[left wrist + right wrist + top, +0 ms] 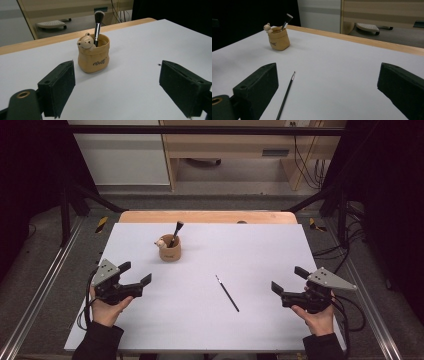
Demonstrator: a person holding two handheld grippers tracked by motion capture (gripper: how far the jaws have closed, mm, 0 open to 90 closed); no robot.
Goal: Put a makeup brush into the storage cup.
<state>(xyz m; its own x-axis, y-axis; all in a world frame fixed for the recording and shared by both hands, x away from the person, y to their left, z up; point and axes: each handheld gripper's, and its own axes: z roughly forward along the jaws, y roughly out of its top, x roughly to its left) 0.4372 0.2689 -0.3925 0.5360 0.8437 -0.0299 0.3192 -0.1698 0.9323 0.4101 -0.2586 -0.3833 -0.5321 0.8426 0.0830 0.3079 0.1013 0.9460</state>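
The cup [169, 251] stands upright on the white surface [260, 250], left of centre and toward the far edge. It is tan, with a small bear [86, 42] figure at its rim, and a make-up brush [98, 23] stands in it, bristles up, leaning toward one o'clock in the high view. From my left gripper [136, 273] the cup is near, at about one o'clock, apart from it. That gripper is spread wide with nothing between its jaws; in its own view the cup sits between the two black jaws, farther off.

A thin brush [227, 293] lies flat on the surface, well apart from the cup at about four o'clock from it, its tip pointing to eleven o'clock. My right gripper [287, 282] hangs near the right edge, with the thin brush at its nine o'clock, not touching. Its jaws are also spread, with nothing between them. In the right gripper view the thin brush [285, 96] runs just beside the left jaw, and the cup [278, 38] stands far off at eleven o'clock.
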